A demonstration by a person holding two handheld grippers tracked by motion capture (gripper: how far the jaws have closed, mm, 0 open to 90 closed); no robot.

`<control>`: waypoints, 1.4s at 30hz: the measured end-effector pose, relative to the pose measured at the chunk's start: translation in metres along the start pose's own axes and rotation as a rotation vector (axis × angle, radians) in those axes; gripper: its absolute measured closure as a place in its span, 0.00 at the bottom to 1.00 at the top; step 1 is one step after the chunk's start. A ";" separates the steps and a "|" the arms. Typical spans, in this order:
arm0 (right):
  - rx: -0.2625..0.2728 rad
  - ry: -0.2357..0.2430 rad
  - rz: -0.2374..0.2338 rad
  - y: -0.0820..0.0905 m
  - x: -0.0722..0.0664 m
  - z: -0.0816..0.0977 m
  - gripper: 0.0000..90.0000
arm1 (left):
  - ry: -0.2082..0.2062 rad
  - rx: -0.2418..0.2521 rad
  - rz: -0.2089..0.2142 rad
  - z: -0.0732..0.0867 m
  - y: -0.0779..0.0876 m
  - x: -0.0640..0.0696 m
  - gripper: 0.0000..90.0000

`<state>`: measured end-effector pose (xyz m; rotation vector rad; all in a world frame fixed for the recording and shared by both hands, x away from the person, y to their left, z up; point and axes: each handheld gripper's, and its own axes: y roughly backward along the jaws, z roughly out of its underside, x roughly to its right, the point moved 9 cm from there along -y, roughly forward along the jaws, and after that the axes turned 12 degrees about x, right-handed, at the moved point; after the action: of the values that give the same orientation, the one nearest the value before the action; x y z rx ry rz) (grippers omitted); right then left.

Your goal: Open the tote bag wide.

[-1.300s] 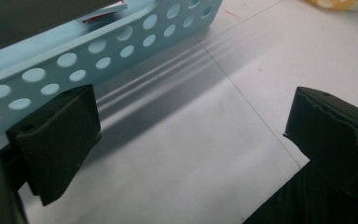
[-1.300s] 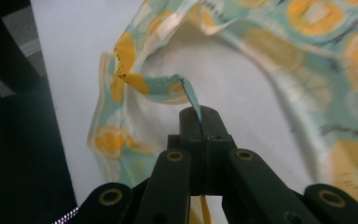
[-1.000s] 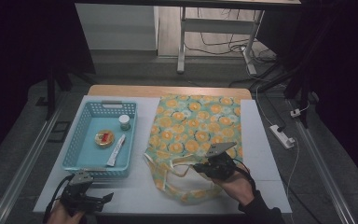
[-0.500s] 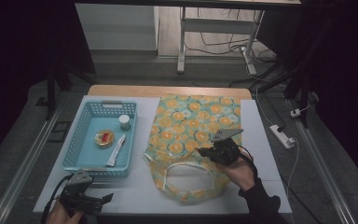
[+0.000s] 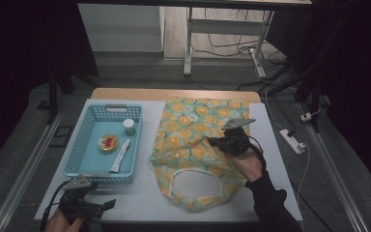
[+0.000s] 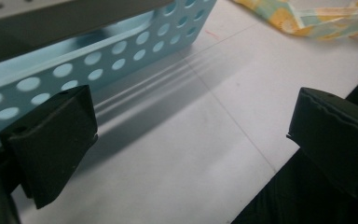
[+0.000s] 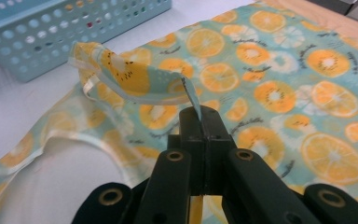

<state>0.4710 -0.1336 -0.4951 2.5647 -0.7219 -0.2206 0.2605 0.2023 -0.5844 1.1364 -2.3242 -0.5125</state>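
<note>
While the right gripper (image 5: 211, 141) is pinching a strap of the bag (image 5: 198, 126) (citrus print) at frame centre, the left gripper (image 5: 107, 205) is resting with jaws spread at lower left, below the basket (image 5: 79, 151).

Black grippers, grey top plates, trailing cables; dark sleeve (image 5: 270, 203).
</note>
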 end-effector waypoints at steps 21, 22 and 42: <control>-0.005 0.011 0.094 -0.030 0.063 -0.034 1.00 | -0.003 -0.009 0.003 0.000 -0.001 0.001 0.01; -0.006 0.012 0.101 -0.032 0.066 -0.035 1.00 | -0.001 -0.010 0.004 0.000 -0.001 0.001 0.01; -0.085 -0.037 0.169 -0.074 0.114 0.016 1.00 | 0.000 -0.025 0.001 0.001 -0.002 0.000 0.02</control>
<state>0.5967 -0.1444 -0.5477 2.4100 -0.9176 -0.2388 0.2612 0.2011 -0.5864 1.1241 -2.3123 -0.5395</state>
